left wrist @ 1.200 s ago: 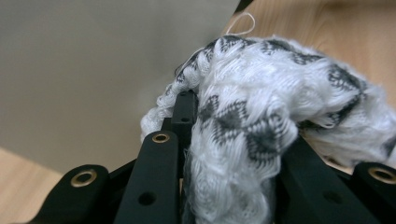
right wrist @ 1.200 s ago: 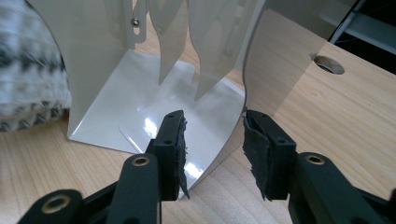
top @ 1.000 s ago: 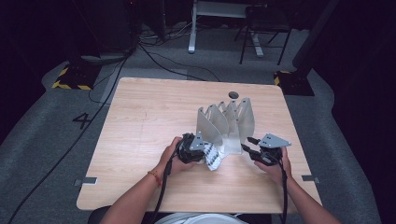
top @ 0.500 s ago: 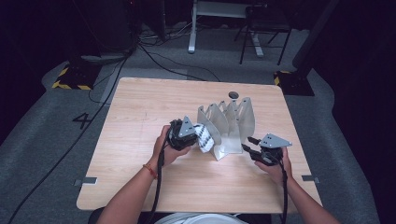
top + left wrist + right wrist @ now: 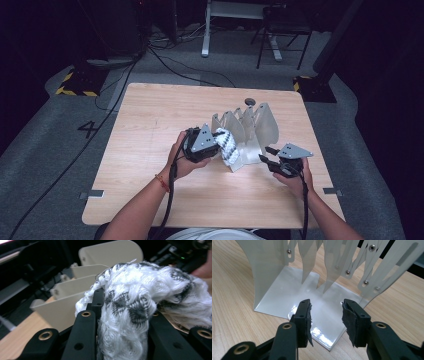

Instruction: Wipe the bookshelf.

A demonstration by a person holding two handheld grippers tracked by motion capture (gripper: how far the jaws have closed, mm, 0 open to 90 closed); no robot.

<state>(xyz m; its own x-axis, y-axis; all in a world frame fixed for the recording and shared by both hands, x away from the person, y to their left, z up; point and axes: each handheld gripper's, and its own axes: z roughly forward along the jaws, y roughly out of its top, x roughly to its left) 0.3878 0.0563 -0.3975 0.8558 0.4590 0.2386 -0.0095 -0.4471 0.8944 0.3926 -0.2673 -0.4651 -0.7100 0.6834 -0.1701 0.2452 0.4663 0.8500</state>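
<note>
Two grippers work at the near edge of the counter [image 5: 150, 200], and the step in hand looks like seating a rolled black-and-white sock [image 5: 140, 302] into the white divider rack [image 5: 247, 131]. To do it well, I judge the sock should be steered into the gap between two fins, kept level and pushed low before release, so it does not spring out. Nearest, the left gripper [image 5: 216, 146] is clamped on the sock, held just beside the rack's front fin. Its partner, the right gripper [image 5: 325, 315], stands with jaws apart and empty over the rack's glossy base plate [image 5: 294, 287]; it could steady it.
</note>
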